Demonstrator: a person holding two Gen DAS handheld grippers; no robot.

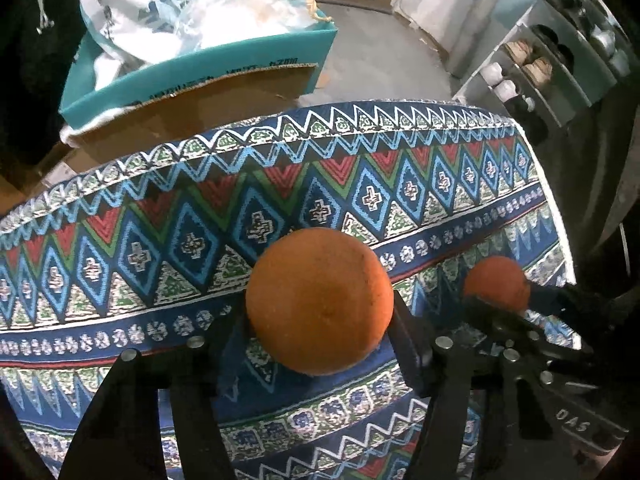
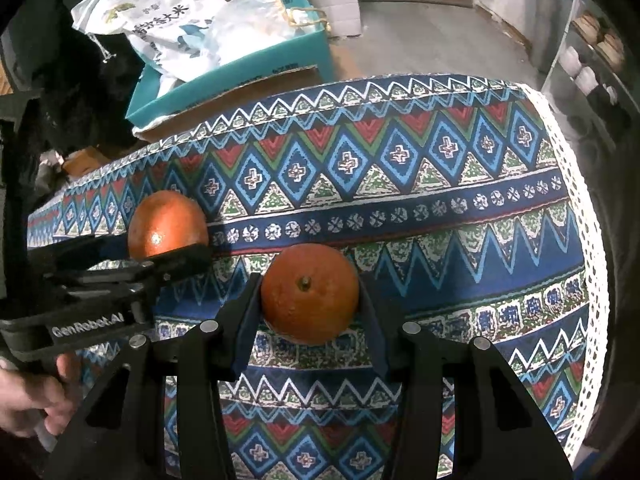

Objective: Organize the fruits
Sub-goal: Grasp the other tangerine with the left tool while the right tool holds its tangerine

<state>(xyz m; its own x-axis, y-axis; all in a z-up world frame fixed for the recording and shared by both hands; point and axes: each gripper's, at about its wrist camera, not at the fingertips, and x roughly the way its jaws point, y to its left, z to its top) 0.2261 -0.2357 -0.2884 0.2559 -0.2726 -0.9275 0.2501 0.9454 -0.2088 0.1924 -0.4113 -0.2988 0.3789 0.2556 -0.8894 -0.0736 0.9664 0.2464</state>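
My left jaws, belonging to the left gripper [image 1: 320,320], are clenched on the larger orange [image 1: 319,301], a pad pressing each flank; my right jaws, on the right gripper [image 2: 310,300], grasp the stemmed orange [image 2: 310,294] the same way, stem end facing the camera. Both fruits sit at or just above the patterned cloth [image 1: 160,216] covering the surface; whether either has left the cloth I cannot tell. In the right wrist view the larger orange lies to the left and slightly farther than the stemmed one, the two near each other but apart. A hand [image 2: 28,396] grips the left tool's handle at the near left.

Step in hand, as I judge it: both fruits secured, ready for carrying. The next move calls for a lift clear of the cloth and a destination, yet no bowl or tray for fruit shows in either view.

Containers: beyond the far edge of the surface a teal cardboard box [image 2: 240,76] holds printed plastic bags [image 2: 168,36]. A shelf unit [image 1: 560,64] at far right holds small jars and rounded items too blurred to name.
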